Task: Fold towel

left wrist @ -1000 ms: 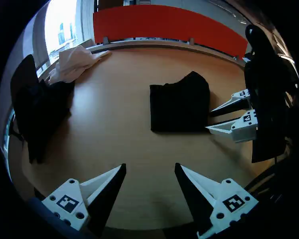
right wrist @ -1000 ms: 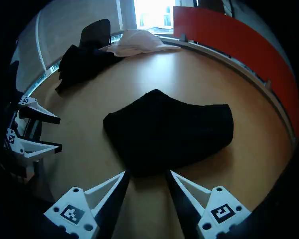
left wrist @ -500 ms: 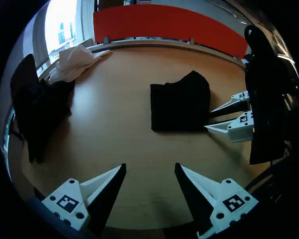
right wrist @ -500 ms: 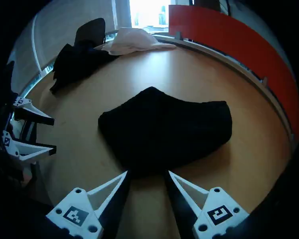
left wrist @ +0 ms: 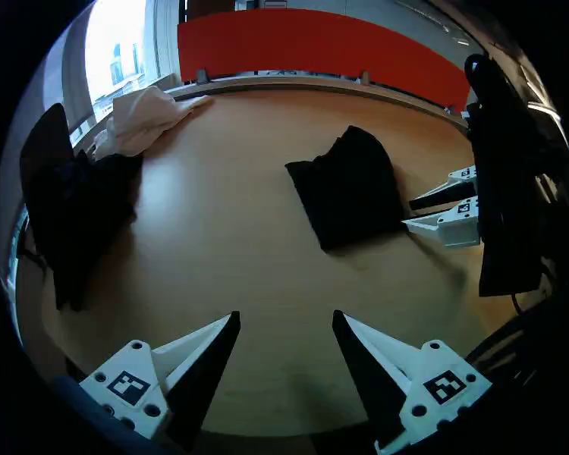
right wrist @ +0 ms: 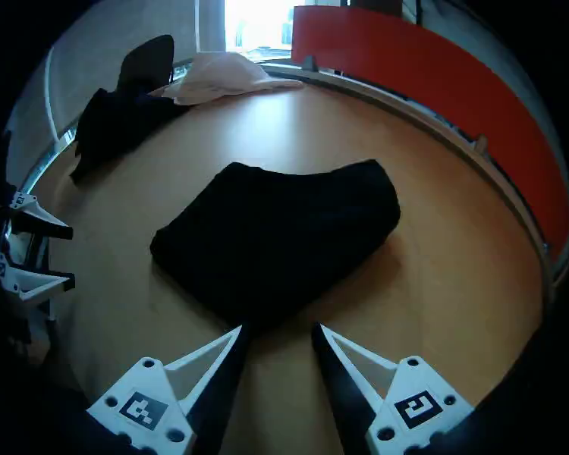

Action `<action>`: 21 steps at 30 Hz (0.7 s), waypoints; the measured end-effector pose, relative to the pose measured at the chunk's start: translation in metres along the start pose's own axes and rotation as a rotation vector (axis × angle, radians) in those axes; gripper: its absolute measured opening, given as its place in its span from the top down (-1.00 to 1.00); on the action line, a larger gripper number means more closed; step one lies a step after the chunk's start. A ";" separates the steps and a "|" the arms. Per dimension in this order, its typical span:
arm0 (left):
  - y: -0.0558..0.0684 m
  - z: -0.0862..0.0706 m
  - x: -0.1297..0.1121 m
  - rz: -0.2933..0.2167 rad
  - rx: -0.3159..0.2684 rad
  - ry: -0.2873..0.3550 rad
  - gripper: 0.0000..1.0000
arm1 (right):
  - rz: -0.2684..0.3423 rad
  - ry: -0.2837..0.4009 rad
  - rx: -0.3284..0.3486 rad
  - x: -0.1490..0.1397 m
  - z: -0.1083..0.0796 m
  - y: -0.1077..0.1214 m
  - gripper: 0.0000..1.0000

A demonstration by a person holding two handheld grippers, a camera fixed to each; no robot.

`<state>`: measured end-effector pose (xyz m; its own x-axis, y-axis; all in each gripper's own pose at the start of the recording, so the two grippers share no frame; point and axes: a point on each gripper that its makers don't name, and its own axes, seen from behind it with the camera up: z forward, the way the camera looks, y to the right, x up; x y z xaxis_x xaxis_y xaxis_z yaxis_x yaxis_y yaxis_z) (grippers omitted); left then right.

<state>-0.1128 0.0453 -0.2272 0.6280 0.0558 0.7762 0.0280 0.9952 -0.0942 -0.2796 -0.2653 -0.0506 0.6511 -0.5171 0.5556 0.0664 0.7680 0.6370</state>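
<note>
Task item: black folded towel (left wrist: 353,189) lies on the light wooden tabletop (left wrist: 224,250), right of centre in the left gripper view and set at a slant to the table edges. In the right gripper view it sits directly ahead, a thick dark bundle with rounded corners, flat on the wood.

Right gripper (right wrist: 278,327): jaws parted by a narrow gap. The near corner of the towel reaches in between the two tips. Cannot tell whether both fingers press on the cloth or merely flank it. In the left gripper view the same gripper comes in from the right, its tips just beside the towel's right edge, low over the tabletop.

Left gripper (left wrist: 285,315): jaws wide open, holding nothing, bare wood between the fingers. It hovers over the near part of the tabletop, well apart from the towel. The right gripper view shows it at the far left edge, jaws apart, off the table's rim.

Surroundings:
- Red panel (left wrist: 322,45) runs along the far edge of the tabletop.
- Pale crumpled cloth (left wrist: 144,117) lies at the far left corner, near the bright window (left wrist: 117,53).
- Black heap of fabric (left wrist: 72,212) lies along the left side, just beside the pale cloth.
</note>
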 end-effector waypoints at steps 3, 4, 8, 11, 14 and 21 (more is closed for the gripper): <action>0.000 -0.001 0.001 0.001 0.000 0.001 -0.80 | 0.005 -0.004 -0.024 -0.003 -0.002 0.015 -0.21; 0.000 -0.001 0.001 0.000 0.000 0.002 -0.80 | 0.007 -0.006 -0.030 -0.004 -0.003 0.019 -0.21; -0.001 -0.001 0.001 -0.001 0.001 0.002 -0.80 | 0.012 -0.012 -0.051 -0.007 -0.005 0.034 -0.21; -0.001 -0.002 0.001 -0.001 0.000 0.001 -0.80 | 0.011 -0.013 -0.049 -0.008 -0.006 0.037 -0.21; -0.001 -0.002 0.001 0.000 0.000 0.001 -0.80 | 0.006 -0.008 -0.043 -0.006 -0.006 0.035 -0.21; -0.002 -0.001 0.003 0.002 0.000 0.004 -0.80 | -0.006 0.008 -0.020 0.003 -0.005 0.025 -0.21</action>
<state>-0.1100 0.0432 -0.2256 0.6309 0.0575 0.7738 0.0265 0.9951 -0.0956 -0.2724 -0.2454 -0.0354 0.6564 -0.5187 0.5478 0.0849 0.7723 0.6296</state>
